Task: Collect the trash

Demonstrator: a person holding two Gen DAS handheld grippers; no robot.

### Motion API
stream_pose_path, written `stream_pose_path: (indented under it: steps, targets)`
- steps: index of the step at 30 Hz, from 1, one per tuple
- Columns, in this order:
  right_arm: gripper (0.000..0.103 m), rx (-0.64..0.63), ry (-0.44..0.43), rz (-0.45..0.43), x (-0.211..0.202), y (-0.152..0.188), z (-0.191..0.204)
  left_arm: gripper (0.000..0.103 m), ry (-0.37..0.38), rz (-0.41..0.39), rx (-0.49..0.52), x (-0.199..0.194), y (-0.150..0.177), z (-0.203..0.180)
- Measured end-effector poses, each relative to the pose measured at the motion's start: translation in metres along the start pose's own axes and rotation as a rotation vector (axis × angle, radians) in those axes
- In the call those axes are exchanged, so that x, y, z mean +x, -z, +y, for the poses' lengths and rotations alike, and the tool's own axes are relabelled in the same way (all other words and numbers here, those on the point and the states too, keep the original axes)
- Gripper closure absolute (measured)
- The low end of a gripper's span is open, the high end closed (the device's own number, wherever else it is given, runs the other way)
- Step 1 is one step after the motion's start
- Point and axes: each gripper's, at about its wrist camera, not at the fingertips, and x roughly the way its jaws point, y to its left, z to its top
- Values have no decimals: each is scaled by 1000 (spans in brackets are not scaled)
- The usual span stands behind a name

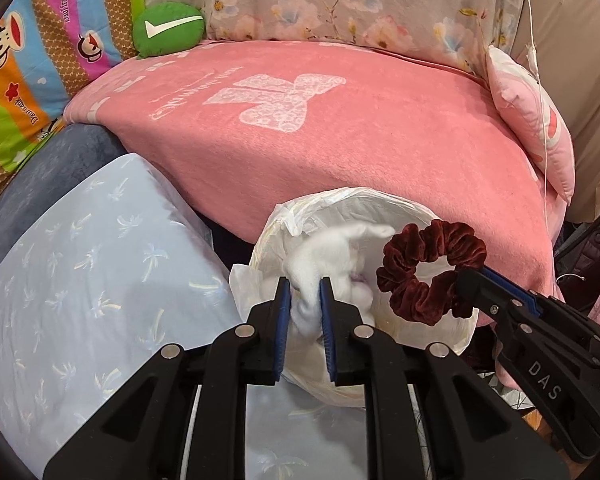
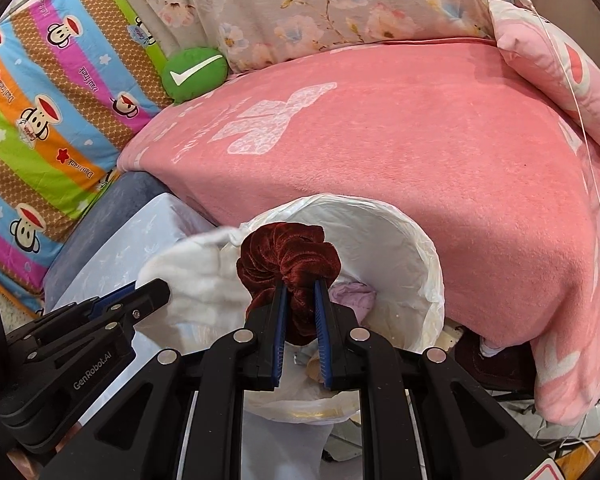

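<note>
Two grippers hang over the lined bin (image 2: pixel 416 248): the left gripper (image 1: pixel 305 284) pinches a white cotton wad (image 1: pixel 332 256), and the right gripper (image 2: pixel 300 286) clamps a maroon scrunchie (image 2: pixel 288 256). Delivery step; next, both must release above the opening. Beyond lies a pink blanket (image 1: pixel 360 152).

lined bin (image 1: pixel 380 204) before blanket (image 1: pixel 340 140), pillow (image 1: pixel 80 260) left.

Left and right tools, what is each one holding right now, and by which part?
Left tool: white fluffy wad, pinched at its near end. Right tool: dark red scrunchie, pinched across one side of its ring.
</note>
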Motion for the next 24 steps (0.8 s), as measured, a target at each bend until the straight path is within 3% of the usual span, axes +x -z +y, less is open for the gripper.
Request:
stream_pose_path:
  steps: [9,11,15,22,24]
  targets:
    - [90,-5,-4,0,1,-1,4,85,-4,-5,-9,1,-3,1]
    - [90,-6,-6,1,2,0,5,76,-9,-10,-13,0,-3,2]
    - [89,-13,-15,6,3,-1,8,47,-34,-28,-30,-3,-3,8]
    - [84,-36,-26,12,8,-2,15,36,-77,-49,-46,-8,1,20]
    - [78,-41,-28,14,7,-1,17,35,-86,-51,-52,-8,2,23]
